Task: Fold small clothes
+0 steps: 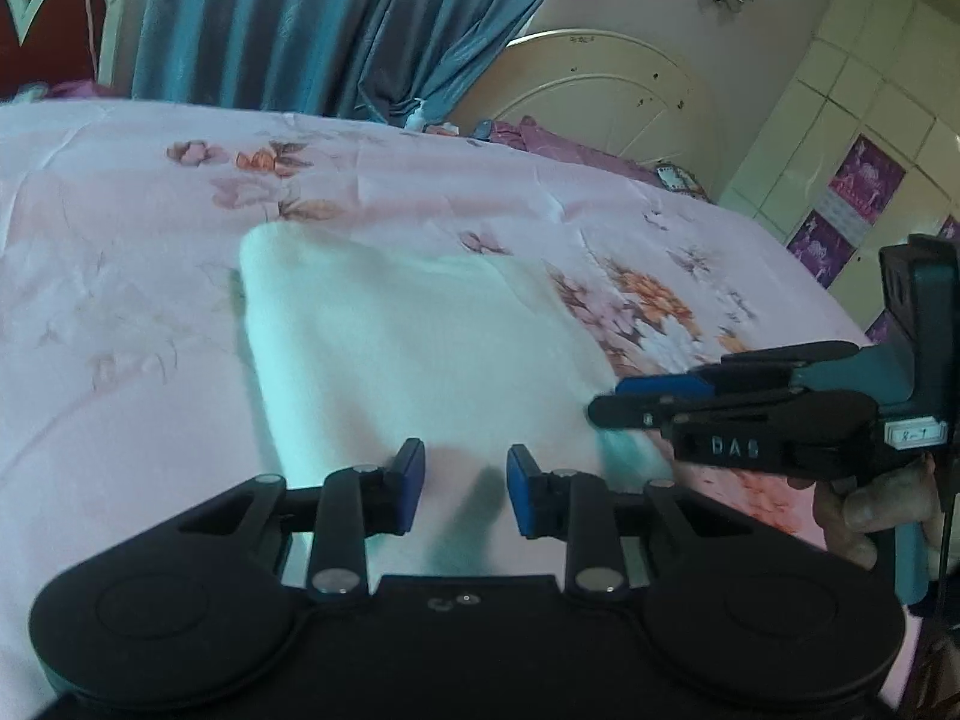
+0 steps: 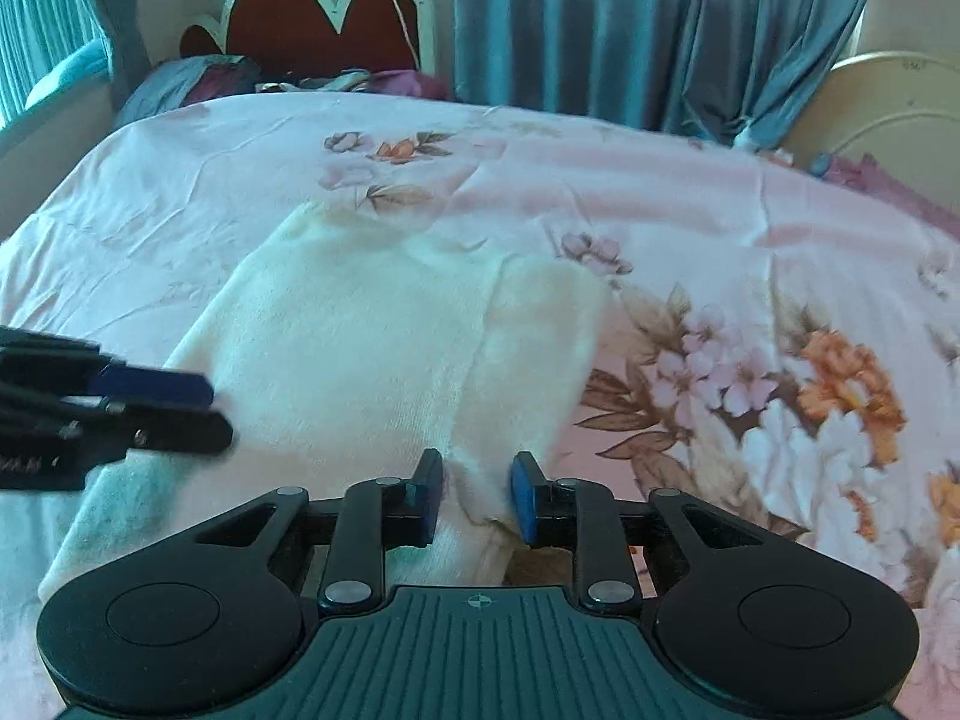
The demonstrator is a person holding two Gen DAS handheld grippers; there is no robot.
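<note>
A white garment (image 1: 414, 348) lies flat on the pink floral bedspread (image 1: 120, 228), with one side folded over along a seam (image 2: 480, 360). My left gripper (image 1: 465, 483) hovers at its near hem. The jaws stand a narrow gap apart, the flat hem lies between the pads, and I see no pinch. From the right wrist view, the left gripper (image 2: 204, 414) sits at the garment's left edge. My right gripper (image 2: 477, 498) is at the near right corner of the garment (image 2: 360, 330), with a raised ridge of cloth filling the gap between its blue pads. In the left wrist view, the right gripper (image 1: 606, 402) reaches in from the right, held by a hand (image 1: 858, 510).
The bed runs back to a red headboard (image 2: 312, 18) with pillows and bundled clothes (image 2: 204, 81) in front of it. Blue curtains (image 2: 630, 30) hang behind. A cream round-topped board (image 1: 606, 90) and white cupboards (image 1: 852, 90) stand at the right.
</note>
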